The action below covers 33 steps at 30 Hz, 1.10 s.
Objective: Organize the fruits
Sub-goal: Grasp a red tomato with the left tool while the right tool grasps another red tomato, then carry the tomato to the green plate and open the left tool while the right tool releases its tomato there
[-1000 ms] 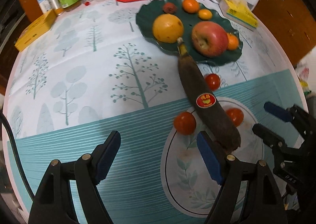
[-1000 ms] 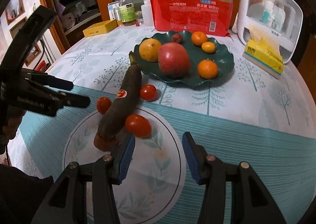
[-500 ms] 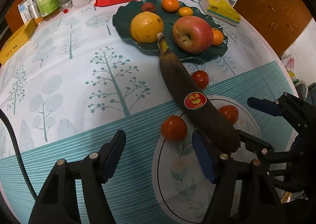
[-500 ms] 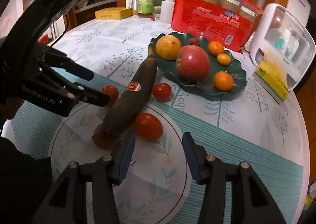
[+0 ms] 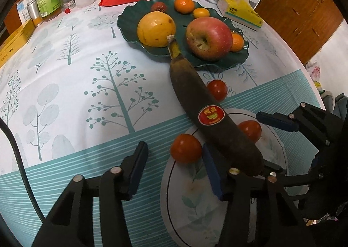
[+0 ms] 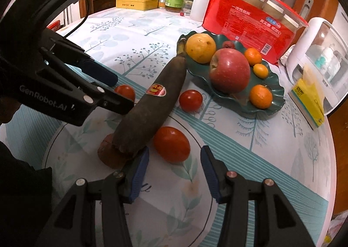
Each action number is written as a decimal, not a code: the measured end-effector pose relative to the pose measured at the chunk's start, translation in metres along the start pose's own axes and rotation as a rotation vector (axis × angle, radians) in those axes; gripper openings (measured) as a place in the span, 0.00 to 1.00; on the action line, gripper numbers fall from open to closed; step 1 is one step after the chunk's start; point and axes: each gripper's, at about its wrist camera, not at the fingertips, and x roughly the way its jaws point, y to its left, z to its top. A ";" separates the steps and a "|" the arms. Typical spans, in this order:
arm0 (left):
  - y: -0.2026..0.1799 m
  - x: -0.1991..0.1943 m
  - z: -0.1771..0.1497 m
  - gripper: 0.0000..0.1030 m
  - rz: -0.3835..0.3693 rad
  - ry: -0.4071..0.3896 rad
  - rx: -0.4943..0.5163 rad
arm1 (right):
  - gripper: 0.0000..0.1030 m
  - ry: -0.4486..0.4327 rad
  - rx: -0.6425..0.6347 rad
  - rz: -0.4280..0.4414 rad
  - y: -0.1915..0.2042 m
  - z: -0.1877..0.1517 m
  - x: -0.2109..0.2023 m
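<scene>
I am closing my left gripper (image 5: pixel 174 173) around a tomato (image 5: pixel 186 148), which is sitting between the pads, not yet pinched, just beside the overripe banana (image 5: pixel 208 114). The banana is lying on the tablecloth (image 5: pixel 76 77), its stem resting on the green plate's (image 5: pixel 128 14) rim. My right gripper (image 6: pixel 174 173) is standing open around a larger tomato (image 6: pixel 171 144), its left pad lying against the banana's blunt end, pads not pressing the tomato.
</scene>
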 end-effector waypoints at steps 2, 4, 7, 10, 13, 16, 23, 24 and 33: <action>-0.001 0.000 0.000 0.42 -0.008 -0.005 -0.004 | 0.45 -0.002 -0.007 0.002 0.000 0.000 0.000; -0.002 0.002 0.002 0.36 -0.018 -0.007 -0.005 | 0.39 -0.003 -0.013 0.004 0.002 0.000 0.000; -0.004 0.003 0.003 0.27 -0.033 -0.007 -0.011 | 0.34 -0.007 -0.016 -0.002 0.003 0.001 -0.001; -0.005 0.003 0.003 0.27 -0.028 -0.010 -0.015 | 0.33 -0.008 -0.014 -0.003 0.003 0.001 -0.001; -0.005 0.003 0.003 0.26 -0.021 -0.008 -0.030 | 0.32 -0.007 -0.014 0.007 0.002 0.001 -0.002; -0.005 0.001 0.002 0.26 -0.003 -0.007 -0.042 | 0.32 -0.008 -0.011 0.008 0.001 0.000 -0.003; 0.001 -0.019 0.006 0.26 0.012 -0.058 -0.102 | 0.32 -0.014 0.008 -0.013 -0.011 -0.001 -0.011; 0.001 -0.021 0.006 0.26 0.013 -0.066 -0.109 | 0.32 -0.017 0.014 -0.017 -0.014 0.000 -0.012; 0.001 -0.035 0.023 0.26 0.036 -0.126 -0.131 | 0.32 -0.051 0.055 -0.071 -0.048 0.010 -0.019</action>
